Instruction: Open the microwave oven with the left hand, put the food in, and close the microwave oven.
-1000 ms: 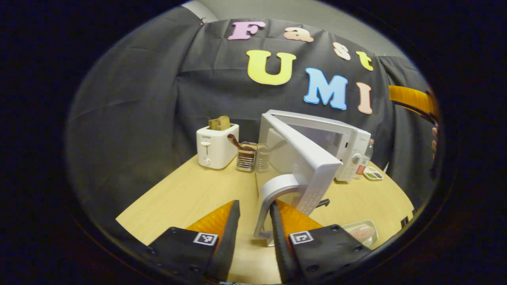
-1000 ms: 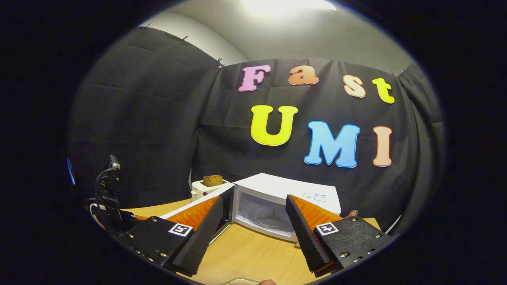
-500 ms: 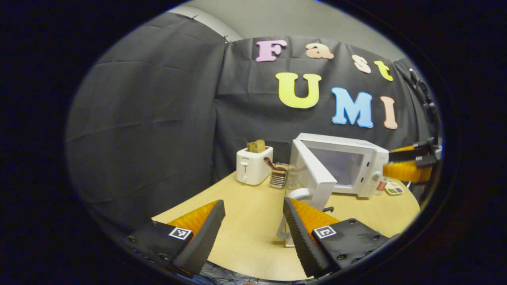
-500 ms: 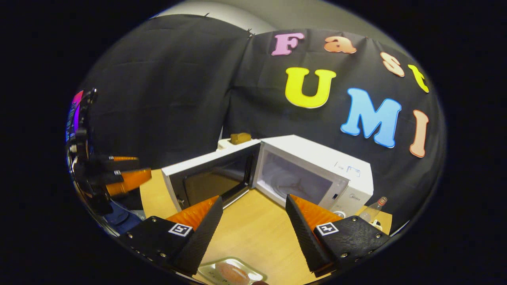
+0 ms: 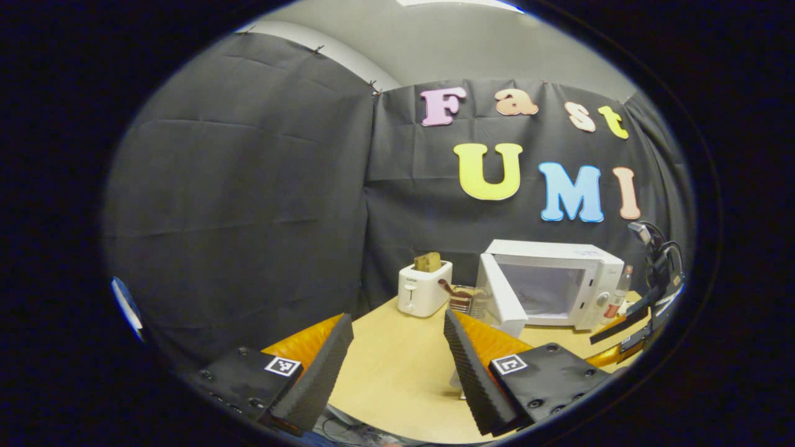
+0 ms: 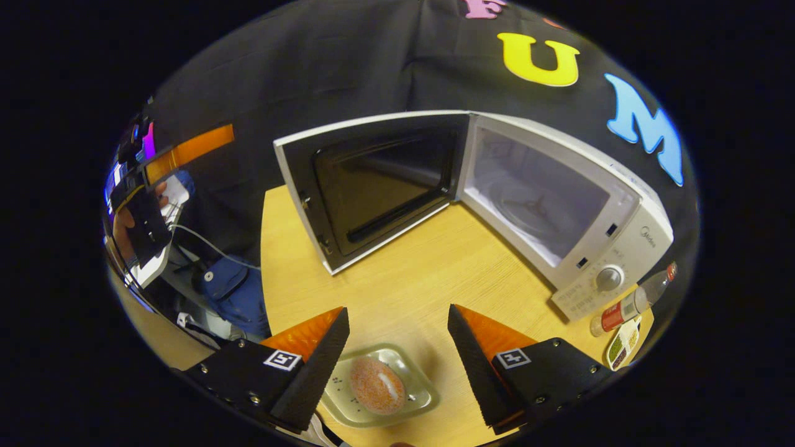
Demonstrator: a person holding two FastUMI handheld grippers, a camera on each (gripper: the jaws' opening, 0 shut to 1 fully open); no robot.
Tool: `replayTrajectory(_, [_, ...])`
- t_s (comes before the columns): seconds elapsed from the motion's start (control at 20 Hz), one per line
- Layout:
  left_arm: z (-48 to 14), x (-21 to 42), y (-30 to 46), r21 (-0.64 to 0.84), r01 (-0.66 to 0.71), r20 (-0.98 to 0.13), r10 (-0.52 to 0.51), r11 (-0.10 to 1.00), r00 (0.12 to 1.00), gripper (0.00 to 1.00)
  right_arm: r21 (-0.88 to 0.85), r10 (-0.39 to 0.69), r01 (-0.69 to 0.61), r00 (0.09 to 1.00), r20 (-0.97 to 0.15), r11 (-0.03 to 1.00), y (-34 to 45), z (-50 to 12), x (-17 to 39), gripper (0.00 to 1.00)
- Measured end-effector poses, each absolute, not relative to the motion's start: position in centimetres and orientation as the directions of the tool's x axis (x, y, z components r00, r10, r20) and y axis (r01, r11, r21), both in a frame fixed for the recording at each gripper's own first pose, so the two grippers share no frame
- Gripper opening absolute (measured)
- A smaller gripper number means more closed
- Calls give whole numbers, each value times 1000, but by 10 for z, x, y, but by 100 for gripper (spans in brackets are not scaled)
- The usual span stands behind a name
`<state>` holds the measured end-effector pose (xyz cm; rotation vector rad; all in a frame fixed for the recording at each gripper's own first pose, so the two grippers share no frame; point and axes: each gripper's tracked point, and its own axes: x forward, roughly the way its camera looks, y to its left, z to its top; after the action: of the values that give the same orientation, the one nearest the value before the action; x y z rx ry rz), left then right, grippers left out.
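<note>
Now — right gripper (image 6: 397, 347) released over food dish (image 6: 377, 386) | left gripper (image 5: 397, 354) released — toaster (image 5: 424, 288) ahead

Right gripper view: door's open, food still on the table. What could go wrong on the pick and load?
1. The right gripper hangs open over a shallow dish with a round food piece loose on it; a tilted grasp may let it roll off.
2. The microwave door juts over the table beside the approach path; a wide swing could clip it.
3. A bottle stands next to the control panel and could be knocked.
</note>
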<state>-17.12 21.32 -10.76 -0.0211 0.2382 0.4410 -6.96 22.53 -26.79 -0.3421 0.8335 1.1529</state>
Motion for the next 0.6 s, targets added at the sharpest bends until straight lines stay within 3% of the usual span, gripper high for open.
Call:
replayTrajectory(0.35, [-94,-184,212,68,-457,-225,460,887,859,94,217,549,-937,-34,-835,273,202,-329,-114,98])
replayTrajectory(0.6, [-102,-189,210,65,-482,-237,482,874,843,95,239,485,-934,-86,-871,264,187,-354,-126,98])
